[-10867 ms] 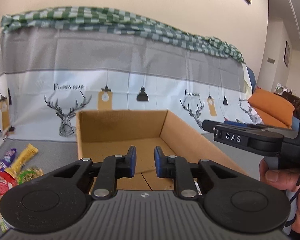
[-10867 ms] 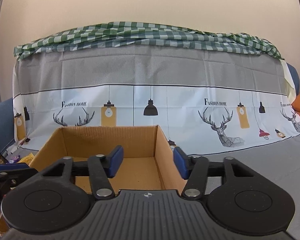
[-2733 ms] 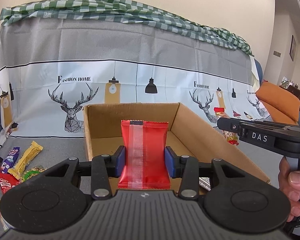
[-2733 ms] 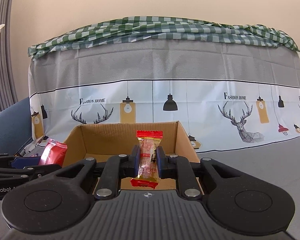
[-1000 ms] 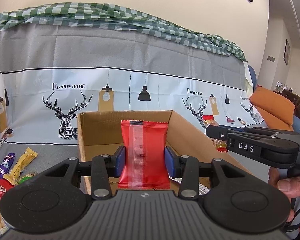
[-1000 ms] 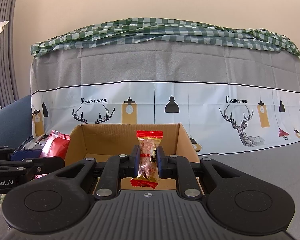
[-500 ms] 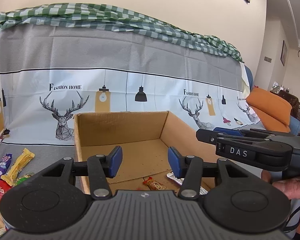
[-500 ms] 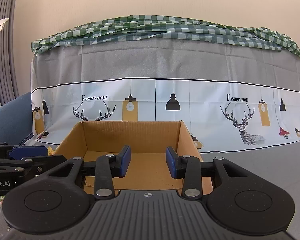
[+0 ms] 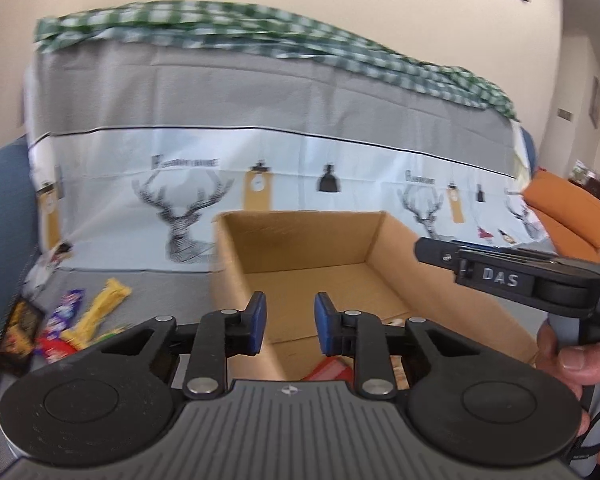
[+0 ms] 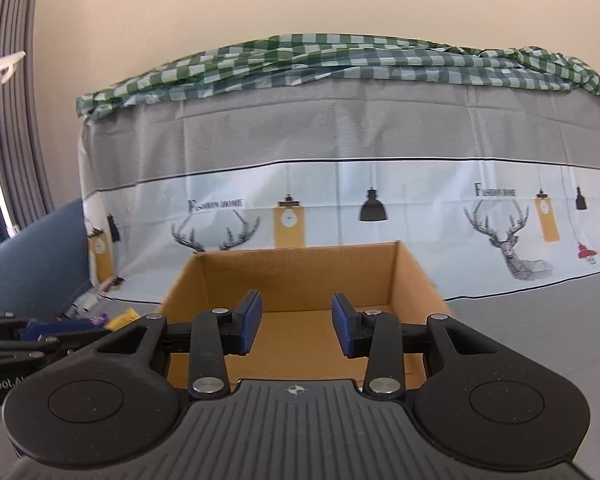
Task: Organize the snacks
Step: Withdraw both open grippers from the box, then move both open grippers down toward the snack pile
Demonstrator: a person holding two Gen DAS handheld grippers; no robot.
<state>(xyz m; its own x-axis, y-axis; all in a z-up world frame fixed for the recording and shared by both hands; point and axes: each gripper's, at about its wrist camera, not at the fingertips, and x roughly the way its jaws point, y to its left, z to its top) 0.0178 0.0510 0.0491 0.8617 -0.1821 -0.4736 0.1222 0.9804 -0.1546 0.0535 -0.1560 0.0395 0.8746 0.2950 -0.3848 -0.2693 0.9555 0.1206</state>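
An open cardboard box (image 9: 300, 240) sits on the grey surface; it also shows in the right wrist view (image 10: 300, 276). My left gripper (image 9: 290, 322) is open and empty over the box's left wall. A red packet (image 9: 326, 368) lies on the box floor just under it. My right gripper (image 10: 296, 322) is open and empty above the box's near part; it appears from the side in the left wrist view (image 9: 504, 274). Loose snacks lie left of the box: a yellow bar (image 9: 100, 306), a purple packet (image 9: 66, 310) and a dark packet (image 9: 20, 326).
A sofa back draped with a deer-print cloth (image 9: 260, 160) and a green checked cloth (image 10: 340, 60) stands behind the box. An orange cushion (image 9: 564, 210) is at the far right. A blue armrest (image 10: 32, 252) is at the left.
Both grippers opened and dropped their snacks into the box about half a second ago. Since then the left gripper has swung left, toward the loose snacks, and its jaws have narrowed.
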